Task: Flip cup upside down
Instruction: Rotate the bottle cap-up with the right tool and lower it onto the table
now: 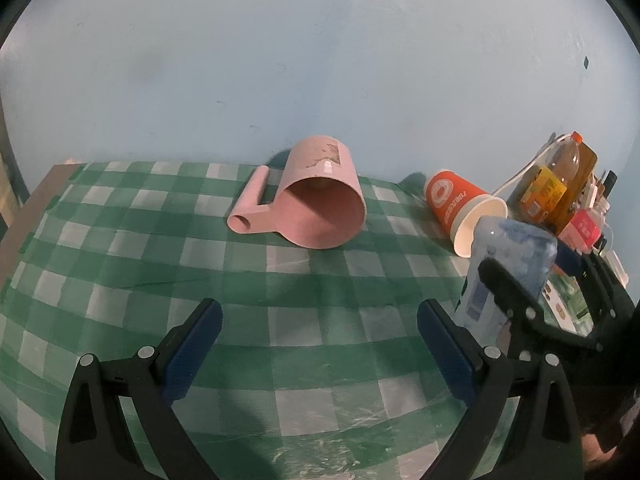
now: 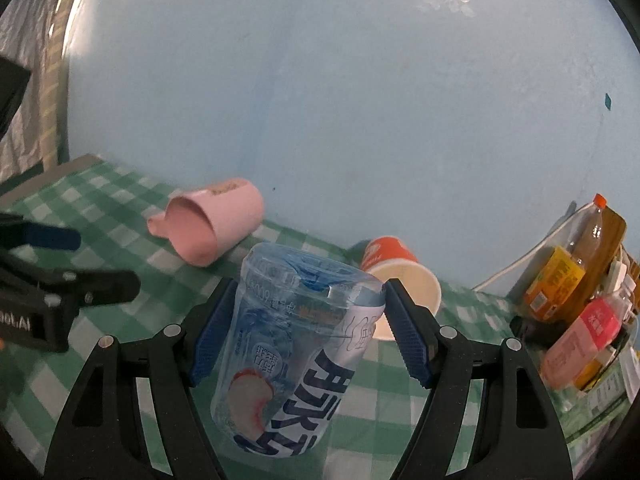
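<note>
My right gripper is shut on a clear plastic cup with a blue and white label, held upside down and tilted above the checked cloth; it also shows in the left wrist view. My left gripper is open and empty, low over the cloth, facing a pink mug that lies on its side with its mouth toward me. An orange paper cup lies on its side to the right of the mug. Both show in the right wrist view, the mug at left, the paper cup behind the held cup.
A green and white checked cloth covers the table, with a blue wall right behind it. At the far right stand a tea bottle, a pink bottle and boxes with a white cable.
</note>
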